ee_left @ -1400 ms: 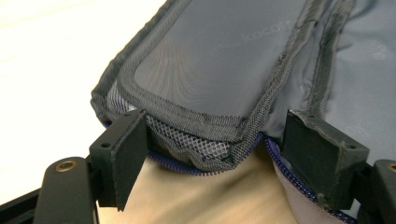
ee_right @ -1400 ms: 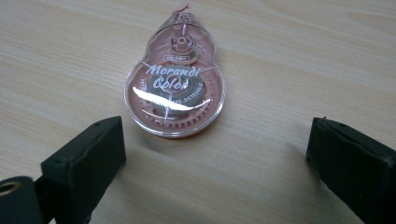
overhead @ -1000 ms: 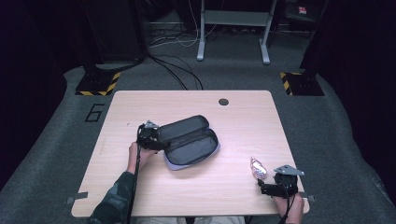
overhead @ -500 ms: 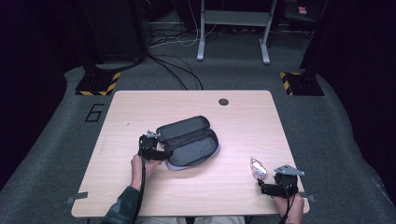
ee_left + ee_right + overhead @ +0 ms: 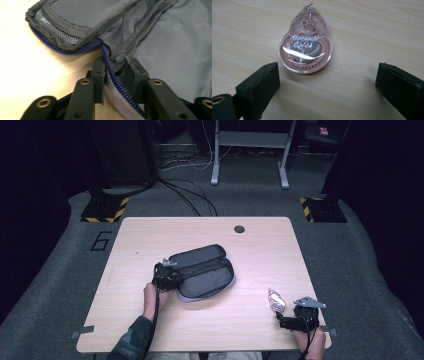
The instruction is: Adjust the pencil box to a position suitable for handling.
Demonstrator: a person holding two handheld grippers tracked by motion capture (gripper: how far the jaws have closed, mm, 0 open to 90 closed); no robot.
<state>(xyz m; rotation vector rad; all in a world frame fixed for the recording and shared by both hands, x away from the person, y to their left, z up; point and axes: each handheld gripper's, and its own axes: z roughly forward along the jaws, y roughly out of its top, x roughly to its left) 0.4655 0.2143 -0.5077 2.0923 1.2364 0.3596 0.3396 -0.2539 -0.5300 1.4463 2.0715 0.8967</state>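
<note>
Table (image 5: 150, 240) | left tongs (image 5: 115, 75) just closed on pouch (image 5: 205, 270) rim | right tongs (image 5: 327, 82) unmoved, open

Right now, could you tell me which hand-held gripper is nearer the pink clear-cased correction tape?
Right. The right hand-held gripper sits open just before the tape; the left hand-held gripper is across the table at the pencil case.

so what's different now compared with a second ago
The left hand-held gripper slid along the near-left edge of the open pencil case, toward the person, and its jaws have just been closing on the zip edge of the case, which sits between them. The case, the pink correction tape and the open right hand-held gripper behind it stayed put.
</note>
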